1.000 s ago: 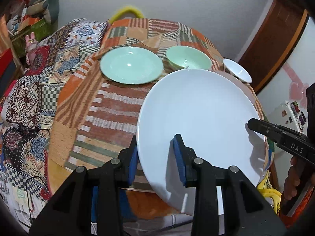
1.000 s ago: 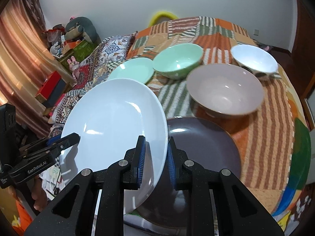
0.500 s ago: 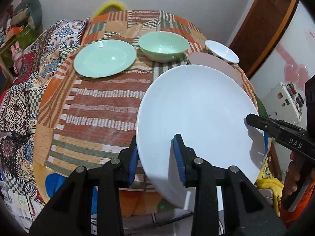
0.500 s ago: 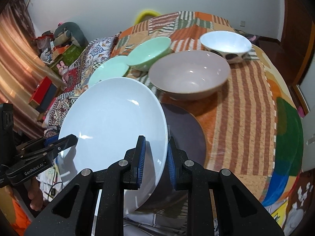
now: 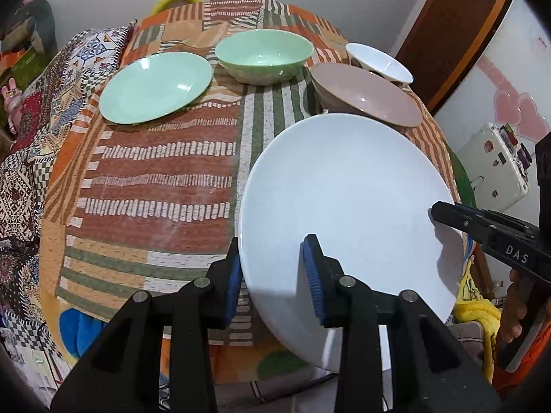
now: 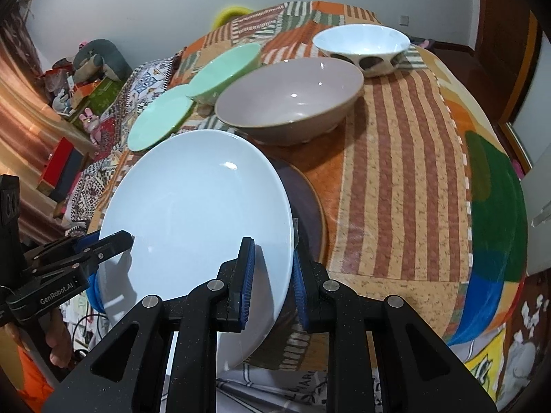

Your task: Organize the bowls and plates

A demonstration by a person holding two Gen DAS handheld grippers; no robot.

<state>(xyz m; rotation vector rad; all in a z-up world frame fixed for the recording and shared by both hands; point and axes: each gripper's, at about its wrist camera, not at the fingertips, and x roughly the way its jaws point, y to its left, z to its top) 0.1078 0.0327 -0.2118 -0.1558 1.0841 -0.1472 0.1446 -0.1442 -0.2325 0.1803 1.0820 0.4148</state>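
A large white plate [image 5: 347,199] is held level between both grippers above the near edge of the table. My left gripper [image 5: 273,277] is shut on its left rim. My right gripper [image 6: 272,275] is shut on its right rim; it also shows in the left wrist view [image 5: 447,215]. A dark brown plate [image 6: 306,213] lies on the table under the white plate [image 6: 196,206], mostly hidden. Behind stand a taupe bowl [image 6: 289,99], a white bowl with dark spots [image 6: 361,46], a green bowl [image 5: 263,55] and a green plate [image 5: 155,86].
The round table has a patchwork cloth [image 5: 155,158] that hangs over its edges. A sofa with patterned covers [image 5: 20,137] stands left of it. A wooden door [image 5: 454,31] and a white appliance [image 5: 492,168] are at the right.
Both grippers have moved forward over the table with the white plate. The taupe bowl and the dark plate are closer in the right wrist view.
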